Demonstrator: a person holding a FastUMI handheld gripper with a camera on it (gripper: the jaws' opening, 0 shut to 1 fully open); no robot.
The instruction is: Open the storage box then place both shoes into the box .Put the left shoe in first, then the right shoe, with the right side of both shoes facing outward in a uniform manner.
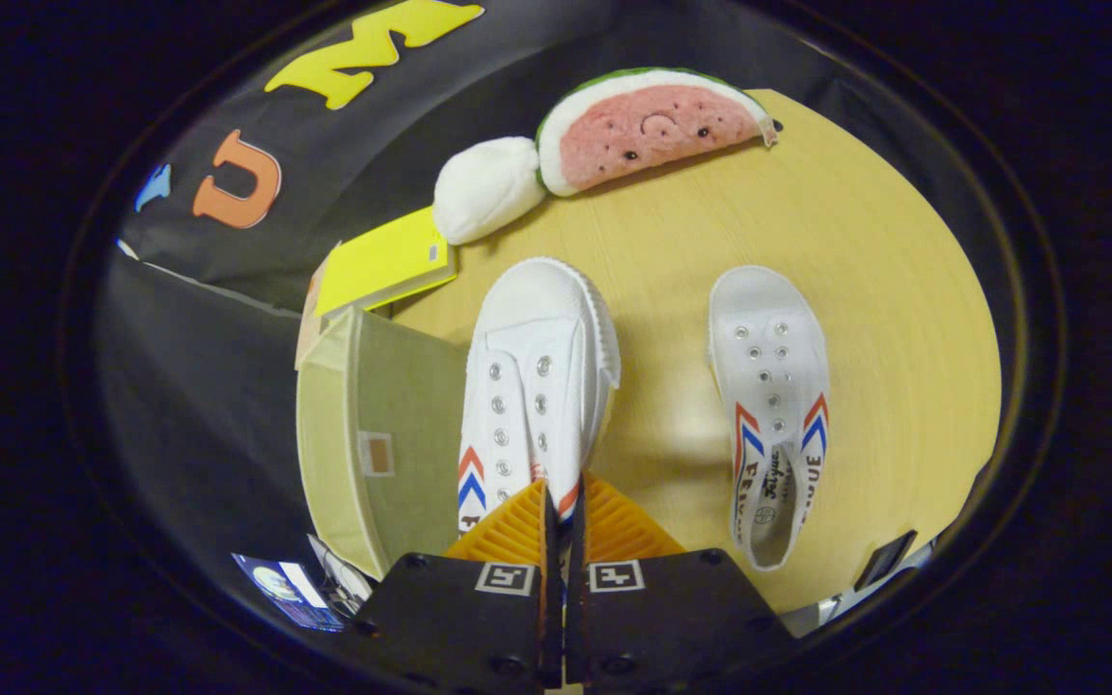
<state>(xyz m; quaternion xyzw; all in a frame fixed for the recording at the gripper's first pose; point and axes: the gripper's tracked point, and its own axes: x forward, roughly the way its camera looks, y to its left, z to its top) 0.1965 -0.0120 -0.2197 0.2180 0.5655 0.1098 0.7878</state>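
Light wooden table point(865, 241), black cloth wall point(189, 386)

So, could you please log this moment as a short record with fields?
gripper: fingers shut on the rear edge of the held shoe
held shoe: lifted, toe pointing away
other shoe: flat on the table
box: beside the held shoe, flap state unclear
beyond: watermelon plush, white plush, yellow book

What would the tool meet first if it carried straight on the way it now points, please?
The tool is already closed on the heel collar of the lifted white shoe, so that shoe lies directly ahead. Beyond its toe, the line leads over the wooden table towards the white plush, though depth is hard to judge.
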